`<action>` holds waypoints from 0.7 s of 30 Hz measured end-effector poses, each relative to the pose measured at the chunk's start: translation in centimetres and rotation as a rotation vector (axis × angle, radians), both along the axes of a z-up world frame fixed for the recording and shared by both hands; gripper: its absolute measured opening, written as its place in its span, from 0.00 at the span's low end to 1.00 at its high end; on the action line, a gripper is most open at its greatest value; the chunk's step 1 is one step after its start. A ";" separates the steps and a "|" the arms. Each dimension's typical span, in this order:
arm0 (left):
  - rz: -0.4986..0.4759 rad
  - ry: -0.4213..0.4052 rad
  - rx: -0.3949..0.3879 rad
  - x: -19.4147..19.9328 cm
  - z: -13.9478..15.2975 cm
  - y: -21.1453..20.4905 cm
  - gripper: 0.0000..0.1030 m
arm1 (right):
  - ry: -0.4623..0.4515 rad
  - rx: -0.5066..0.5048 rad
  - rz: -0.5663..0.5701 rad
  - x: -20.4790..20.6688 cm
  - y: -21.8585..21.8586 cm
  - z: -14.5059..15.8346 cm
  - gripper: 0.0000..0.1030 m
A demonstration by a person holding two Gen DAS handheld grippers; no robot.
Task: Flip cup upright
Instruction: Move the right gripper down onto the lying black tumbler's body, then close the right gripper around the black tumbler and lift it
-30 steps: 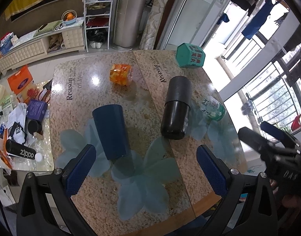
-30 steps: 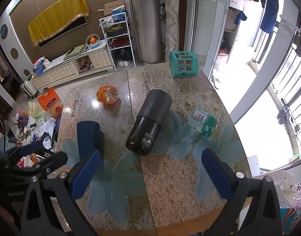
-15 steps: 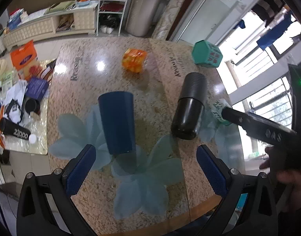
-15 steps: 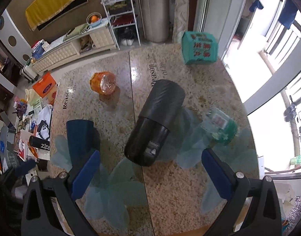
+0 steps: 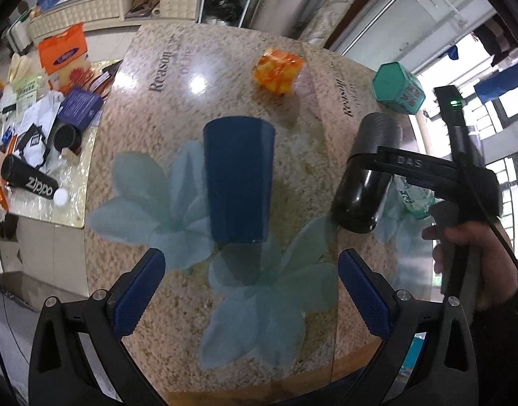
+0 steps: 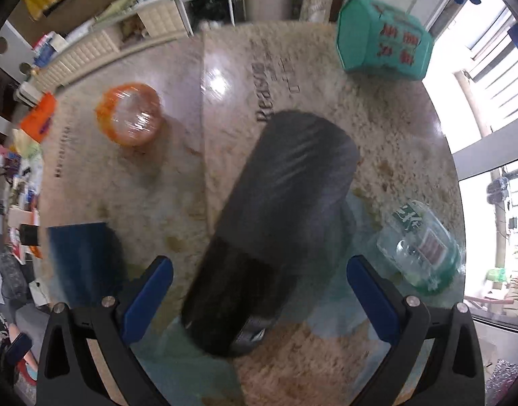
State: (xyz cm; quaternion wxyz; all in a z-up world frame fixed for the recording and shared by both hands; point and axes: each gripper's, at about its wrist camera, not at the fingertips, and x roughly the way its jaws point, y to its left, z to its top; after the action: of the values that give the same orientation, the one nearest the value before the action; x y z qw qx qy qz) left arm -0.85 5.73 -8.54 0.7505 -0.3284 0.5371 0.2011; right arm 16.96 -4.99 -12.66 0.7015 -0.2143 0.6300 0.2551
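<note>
- Both grippers have dropped closer to the table (image 5: pixel 134 101) since the earlier frames: the blue cup (image 5: pixel 238 179) fills more of the left wrist view, and the black flask (image 6: pixel 276 230) now takes up the middle of the right wrist view.
- The right gripper's body has come further into the left wrist view at 3 o'clock, crossing in front of the flask, with the person's right hand (image 5: pixel 475 264) on its handle.
- The left gripper (image 5: pixel 250 292) is spread wide, its blue pads clear of everything, holding nothing; the cup stands just beyond the gap at 12 o'clock.
- The right gripper (image 6: pixel 259 296) is also spread wide and empty; the flask's near end lies between its pads, and I cannot tell if either pad touches it.
- The blue cup stands rim-down on the table, wide end at the bottom, over a pale flower print.
- In the right wrist view the cup sits at 9 o'clock, beside the left pad.
- Around the flask: an orange container (image 6: pixel 128 118) at 10 o'clock, a teal box (image 6: pixel 384 40) at 1 o'clock, a green-labelled clear bottle (image 6: pixel 424 247) lying at 3 o'clock.
</note>
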 end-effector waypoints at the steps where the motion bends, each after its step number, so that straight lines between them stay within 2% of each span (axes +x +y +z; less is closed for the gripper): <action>1: 0.004 0.002 -0.002 -0.1 -0.1 0.0 1.00 | 0.020 -0.001 -0.012 0.2 -0.1 -0.4 1.00; 4: 0.018 0.009 -0.014 -0.7 -0.5 0.1 1.00 | 0.064 -0.005 -0.041 0.6 -0.2 -1.4 1.00; 11: 0.039 0.014 -0.017 -1.6 -0.8 0.2 1.00 | 0.078 -0.026 -0.060 0.6 0.2 -2.5 1.00; 13: 0.048 0.015 -0.015 -1.9 -0.8 0.3 1.00 | 0.065 -0.024 -0.063 0.5 0.0 -2.7 0.87; 16: 0.072 0.009 -0.024 -2.6 -0.9 0.7 1.00 | 0.084 -0.036 -0.040 0.0 -0.2 -3.6 0.83; 21: 0.080 0.020 -0.020 -3.0 -0.9 1.0 1.00 | 0.051 -0.049 -0.009 -1.3 -0.8 -5.4 0.79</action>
State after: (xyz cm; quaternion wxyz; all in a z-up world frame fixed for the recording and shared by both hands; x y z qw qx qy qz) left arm -3.90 6.71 -9.48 0.7331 -0.3553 0.5329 0.2289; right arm 15.65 -5.74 -18.04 0.6808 -0.2223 0.6546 0.2419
